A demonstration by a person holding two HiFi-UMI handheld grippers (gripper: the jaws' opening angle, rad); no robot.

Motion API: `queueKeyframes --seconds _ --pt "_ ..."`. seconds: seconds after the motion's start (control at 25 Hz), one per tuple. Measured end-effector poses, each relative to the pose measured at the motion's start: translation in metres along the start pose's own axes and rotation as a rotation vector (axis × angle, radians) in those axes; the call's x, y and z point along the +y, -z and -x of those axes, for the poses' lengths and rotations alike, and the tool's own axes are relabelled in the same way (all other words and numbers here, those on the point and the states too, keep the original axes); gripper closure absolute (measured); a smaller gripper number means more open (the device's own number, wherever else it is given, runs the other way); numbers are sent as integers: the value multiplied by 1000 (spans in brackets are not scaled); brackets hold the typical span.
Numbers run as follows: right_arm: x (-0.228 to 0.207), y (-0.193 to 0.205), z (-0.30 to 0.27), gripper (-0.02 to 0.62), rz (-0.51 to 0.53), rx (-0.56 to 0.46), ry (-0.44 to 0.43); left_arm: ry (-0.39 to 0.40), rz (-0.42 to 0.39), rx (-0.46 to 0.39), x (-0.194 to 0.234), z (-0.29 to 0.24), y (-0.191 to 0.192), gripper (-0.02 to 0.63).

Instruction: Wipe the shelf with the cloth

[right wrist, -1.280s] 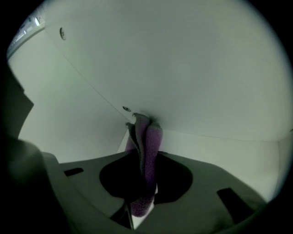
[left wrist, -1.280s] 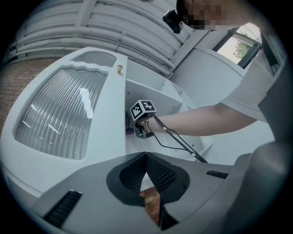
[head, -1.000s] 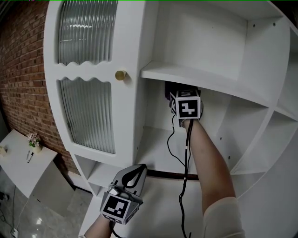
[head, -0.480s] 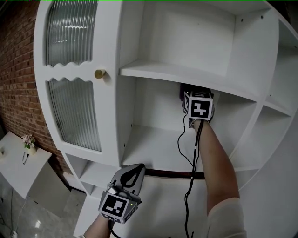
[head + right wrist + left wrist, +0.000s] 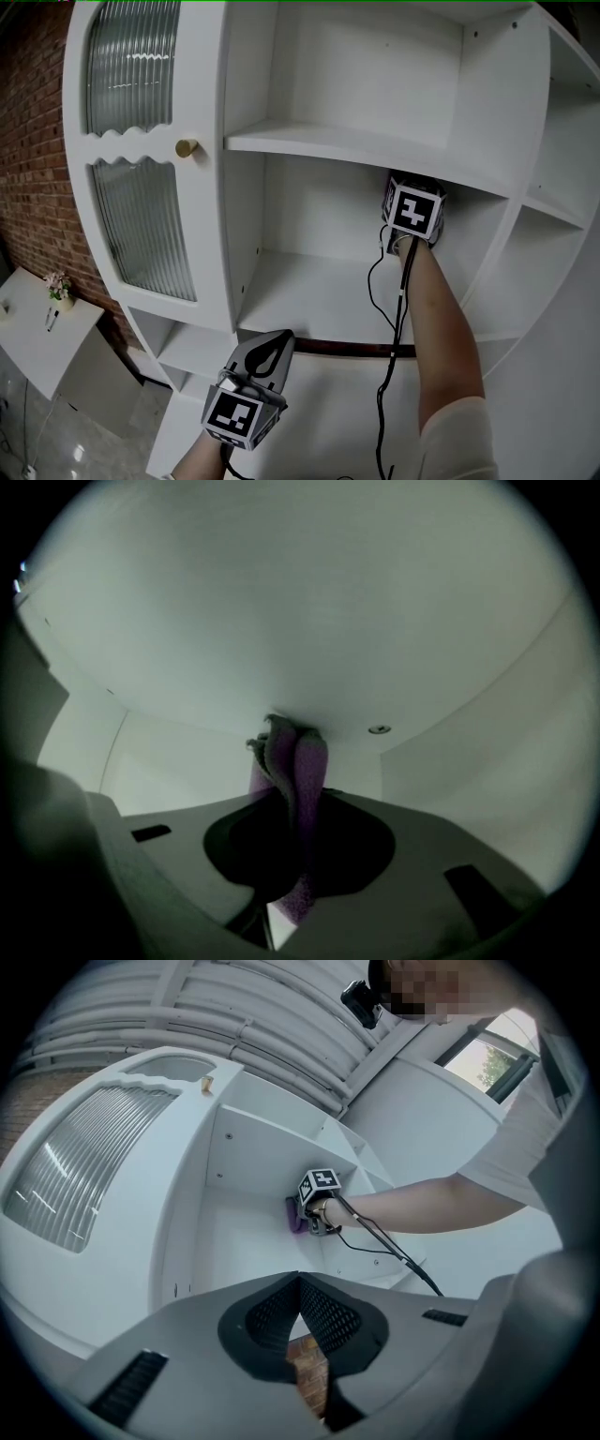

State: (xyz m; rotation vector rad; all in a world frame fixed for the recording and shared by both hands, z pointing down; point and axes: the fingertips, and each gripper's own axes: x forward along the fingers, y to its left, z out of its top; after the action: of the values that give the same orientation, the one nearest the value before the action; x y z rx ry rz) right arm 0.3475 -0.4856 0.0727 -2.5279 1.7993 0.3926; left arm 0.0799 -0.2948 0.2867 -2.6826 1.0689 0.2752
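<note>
The purple cloth is pinched between the jaws of my right gripper, which is shut on it. Its bunched end presses against a white panel inside the cabinet compartment. In the head view the right gripper sits just beneath the upper shelf board, near the right partition, and hides the cloth. From the left gripper view the cloth shows as a purple patch ahead of the right gripper. My left gripper hangs low in front of the cabinet, shut on nothing.
The lower shelf surface lies under my right arm. A closed door with ribbed glass and a brass knob stands at the left. A black cable trails down along the forearm. Brick wall is far left.
My right gripper has slid the cloth to the right along the compartment, from near its left side toward the right partition. The left gripper has stayed in place.
</note>
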Motion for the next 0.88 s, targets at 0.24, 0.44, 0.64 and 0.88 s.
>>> queueKeyframes --seconds 0.24,0.44,0.64,0.88 --pt "-24 5 5 519 -85 0 39 -17 10 0 3 5 3 592" --pt "4 11 28 518 -66 -3 -36 -20 11 -5 6 12 1 592" --pt "70 12 48 518 -45 -16 -159 -19 4 -5 16 26 -3 592" --pt "164 9 58 518 -78 -6 -302 -49 -40 5 44 51 -3 592"
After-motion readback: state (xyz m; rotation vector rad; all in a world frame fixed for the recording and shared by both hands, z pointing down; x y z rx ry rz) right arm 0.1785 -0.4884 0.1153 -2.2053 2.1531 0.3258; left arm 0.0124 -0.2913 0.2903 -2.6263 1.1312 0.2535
